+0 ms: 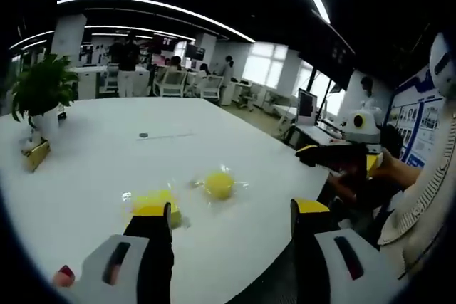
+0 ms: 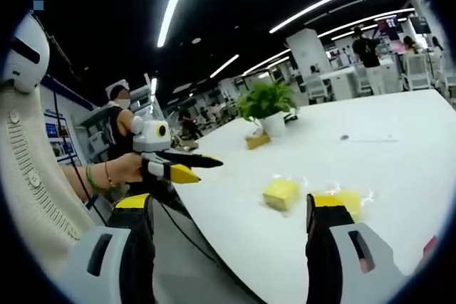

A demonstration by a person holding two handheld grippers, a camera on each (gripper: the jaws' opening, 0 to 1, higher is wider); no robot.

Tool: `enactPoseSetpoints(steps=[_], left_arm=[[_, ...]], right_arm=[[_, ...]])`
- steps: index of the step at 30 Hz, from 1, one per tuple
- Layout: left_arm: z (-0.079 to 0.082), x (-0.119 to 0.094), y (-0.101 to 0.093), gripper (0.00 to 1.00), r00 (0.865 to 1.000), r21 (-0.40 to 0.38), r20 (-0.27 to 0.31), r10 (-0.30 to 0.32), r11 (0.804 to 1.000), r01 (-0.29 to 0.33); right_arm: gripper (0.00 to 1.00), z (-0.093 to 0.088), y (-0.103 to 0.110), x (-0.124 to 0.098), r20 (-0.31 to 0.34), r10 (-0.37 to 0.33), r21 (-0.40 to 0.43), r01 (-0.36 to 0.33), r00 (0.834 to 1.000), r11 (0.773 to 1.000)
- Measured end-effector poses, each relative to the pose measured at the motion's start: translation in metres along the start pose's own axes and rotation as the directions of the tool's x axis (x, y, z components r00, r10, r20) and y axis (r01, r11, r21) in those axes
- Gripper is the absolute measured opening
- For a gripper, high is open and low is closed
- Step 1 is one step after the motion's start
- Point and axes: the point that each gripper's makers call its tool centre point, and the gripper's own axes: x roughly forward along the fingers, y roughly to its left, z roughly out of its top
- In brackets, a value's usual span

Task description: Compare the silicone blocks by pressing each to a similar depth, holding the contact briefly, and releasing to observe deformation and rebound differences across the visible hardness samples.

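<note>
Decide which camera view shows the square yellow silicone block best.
The right gripper view: the square yellow silicone block lies unobstructed on the white table. In the left gripper view, the left claw partly hides the block.

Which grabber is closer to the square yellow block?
Left. The left gripper is over the table with one fingertip right beside the square block. The right gripper is off past the table's edge, farther away, beside the person's hand.

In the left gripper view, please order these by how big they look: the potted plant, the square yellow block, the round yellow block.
1. potted plant, largest although farthest.
2. square yellow block, partly behind the left jaw.
3. round yellow block. The two blocks look close; the square one is nearer, so this order is unsure.
</note>
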Motion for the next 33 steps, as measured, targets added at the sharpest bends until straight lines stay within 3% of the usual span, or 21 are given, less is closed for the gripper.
enactPoseSetpoints(steps=[4,9,18,21,33], left_arm=[[-0.001,-0.027,0.012,0.73,0.997,-0.065,0.038,0.072,0.995,-0.07],[-0.005,-0.047,0.022,0.76,0.994,-0.061,0.027,0.103,0.993,-0.101],[-0.008,-0.063,0.036,0.8,0.998,-0.003,-0.022,0.054,0.999,-0.054],[-0.009,-0.064,0.04,0.81,0.998,0.007,-0.033,0.048,0.999,-0.048],[-0.017,-0.08,0.051,0.82,0.999,-0.029,-0.026,0.021,0.999,-0.022]], right_arm=[[0.85,-0.005,0.003,0.005,-0.038,0.02,-0.014,-0.02,0.999,1.0],[0.86,-0.005,0.007,0.009,-0.045,0.013,-0.003,-0.013,0.999,1.0],[0.9,-0.006,0.012,0.014,-0.001,-0.095,0.049,0.095,0.995,0.994],[0.9,-0.013,0.012,0.016,-0.013,-0.125,0.073,0.126,0.992,0.989],[0.9,-0.017,0.024,0.027,-0.03,-0.158,0.075,0.16,0.987,0.984]])
